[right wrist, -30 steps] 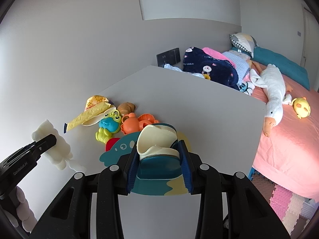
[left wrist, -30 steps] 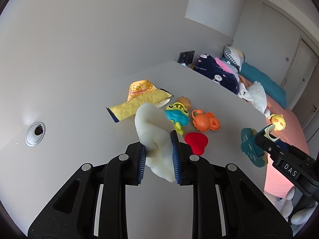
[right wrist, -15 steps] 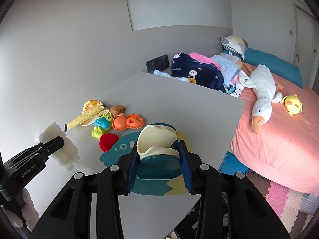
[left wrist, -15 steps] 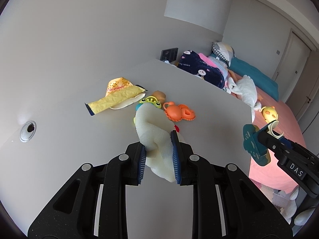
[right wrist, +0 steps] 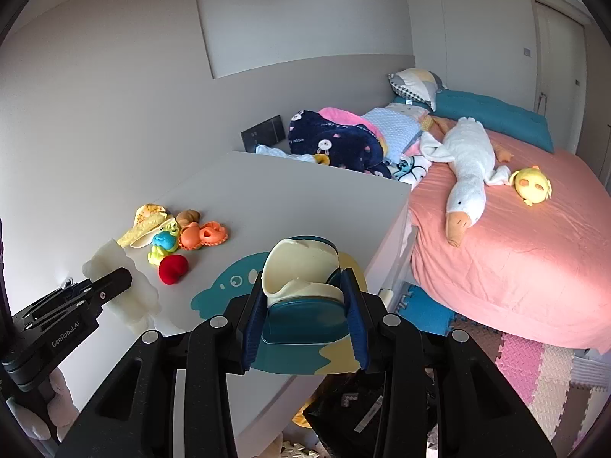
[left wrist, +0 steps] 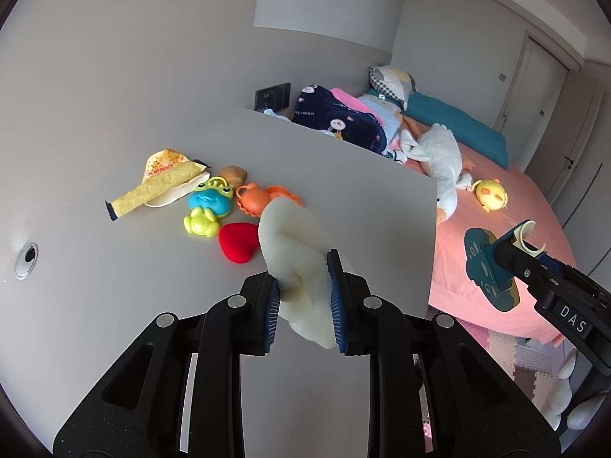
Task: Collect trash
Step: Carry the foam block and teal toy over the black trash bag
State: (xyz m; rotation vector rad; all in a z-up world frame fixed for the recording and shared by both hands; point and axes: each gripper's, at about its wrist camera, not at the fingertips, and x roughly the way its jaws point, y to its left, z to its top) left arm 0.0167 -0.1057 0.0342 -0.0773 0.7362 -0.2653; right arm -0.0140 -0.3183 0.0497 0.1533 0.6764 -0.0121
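A lump of white foam [left wrist: 294,236] is pinched in my left gripper [left wrist: 303,271], which is shut on it above the white table [left wrist: 343,175]. My right gripper [right wrist: 303,286] is shut on a teal whale-shaped tray [right wrist: 301,324] with a cream cup piece [right wrist: 299,267] on it, held over the table's near corner. From the right wrist view the left gripper [right wrist: 114,282] and its foam [right wrist: 133,294] hang at the left. A yellow snack wrapper [left wrist: 152,187] lies on the table by the wall.
Beside the wrapper lie a blue-green frog toy [left wrist: 208,206], an orange crab toy [left wrist: 256,198] and a red heart [left wrist: 238,246]. A pink bed [right wrist: 515,252] with a goose plush [right wrist: 466,175] stands right of the table. Something black [right wrist: 355,408] sits below the table edge.
Both grippers have drawn back from the toys with their loads still held. The toys look farther off, and the table's edge, the bed and the floor mats have come into view.
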